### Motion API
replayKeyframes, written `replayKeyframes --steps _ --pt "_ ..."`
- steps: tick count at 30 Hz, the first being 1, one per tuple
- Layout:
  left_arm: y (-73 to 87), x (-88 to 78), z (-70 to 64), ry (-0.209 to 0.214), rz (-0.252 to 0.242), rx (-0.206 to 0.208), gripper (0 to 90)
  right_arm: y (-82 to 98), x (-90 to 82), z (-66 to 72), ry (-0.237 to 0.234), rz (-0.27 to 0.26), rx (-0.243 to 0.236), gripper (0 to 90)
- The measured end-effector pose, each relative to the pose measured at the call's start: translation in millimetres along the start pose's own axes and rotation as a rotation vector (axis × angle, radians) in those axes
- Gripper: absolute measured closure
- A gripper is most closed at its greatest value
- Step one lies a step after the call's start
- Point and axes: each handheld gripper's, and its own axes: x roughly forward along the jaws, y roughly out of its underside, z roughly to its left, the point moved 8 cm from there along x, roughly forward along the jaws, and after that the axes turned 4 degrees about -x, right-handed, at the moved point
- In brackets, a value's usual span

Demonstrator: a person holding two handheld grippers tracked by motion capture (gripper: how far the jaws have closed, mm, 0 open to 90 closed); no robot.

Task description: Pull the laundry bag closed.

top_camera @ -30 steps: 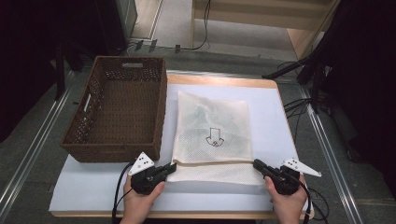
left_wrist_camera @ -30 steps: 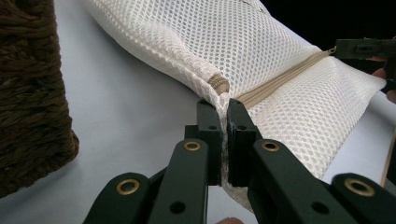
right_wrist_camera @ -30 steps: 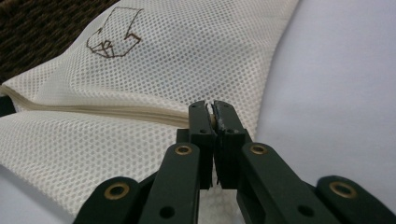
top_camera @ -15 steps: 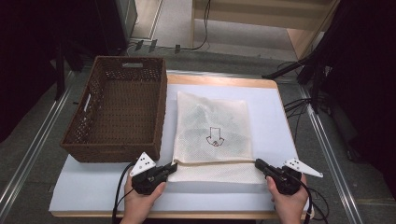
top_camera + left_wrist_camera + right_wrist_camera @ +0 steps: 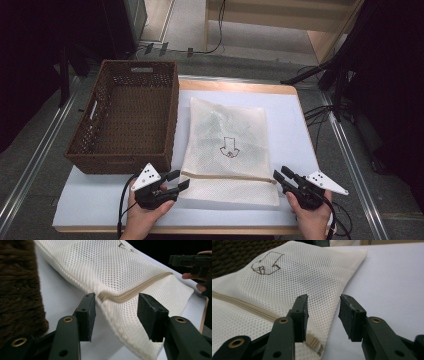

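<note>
**Letting go of the mesh bag**

Both grippers' jaws have just been opening. The left gripper (image 5: pixel 181 181) and right gripper (image 5: pixel 278 176) stand half open at the ends of the tan zip band (image 5: pixel 227 176), pads off the cloth. The bag (image 5: pixel 227 150), soft white mesh, lies flat on the tabletop (image 5: pixel 295 125) beside the woven basket (image 5: pixel 127 117). Best to back off level, so the fingers (image 5: pixel 86 312) don't snag the mesh.

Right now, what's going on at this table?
A person holds a two-jaw gripper in each hand at the near edge of a white mesh bag lying flat on the table, beside a brown wicker basket. The left gripper and right gripper sit at the two ends of the bag's tan zipper band. Both sets of jaws have just been opening and now stand apart, with the bag's edge between them but not pinched.
</note>
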Motion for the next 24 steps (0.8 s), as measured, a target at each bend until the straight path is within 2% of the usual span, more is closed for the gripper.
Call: replayKeyframes --steps 2,6,7,8,10,12,16,18,20,24 --pt "-1.1 -4.3 3.9 0.000 -0.006 0.003 47.3 0.2 1.9 -3.4 0.019 -0.006 -0.031 59.3" --pt "-2.8 -10.4 10.0 0.003 -0.021 0.017 43.1 2.2 3.6 -5.9 0.005 0.001 -0.008 58.3" --pt "-3.1 -11.6 10.8 0.003 -0.026 0.024 42.3 2.9 3.9 -5.3 0.004 0.010 0.001 52.7" --pt "-3.2 -12.4 11.2 0.004 -0.027 0.025 40.9 3.4 3.9 -5.0 0.014 0.023 -0.006 46.3" --pt "-3.6 -13.7 11.2 0.008 -0.032 0.033 37.3 4.3 3.1 -4.2 0.040 0.056 -0.038 40.3" --pt "-3.7 -14.8 10.4 0.011 -0.036 0.038 34.8 2.5 1.3 -2.0 0.027 0.048 -0.037 34.4" --pt "-2.0 -17.3 6.6 0.057 -0.026 0.075 28.8 -0.7 -2.8 -1.4 0.005 0.040 -0.024 24.8" --pt "-2.2 -19.3 6.1 0.074 -0.029 0.077 25.8 -0.8 -3.6 -2.3 -0.009 0.040 -0.027 18.0" --pt "-2.9 -22.3 7.5 0.087 -0.033 0.075 22.9 0.4 -4.7 -3.8 -0.019 0.049 -0.024 12.9" --pt "-5.5 -29.3 14.3 0.082 -0.051 0.066 17.5 1.3 -7.6 -9.4 -0.016 0.051 -0.012 11.9"
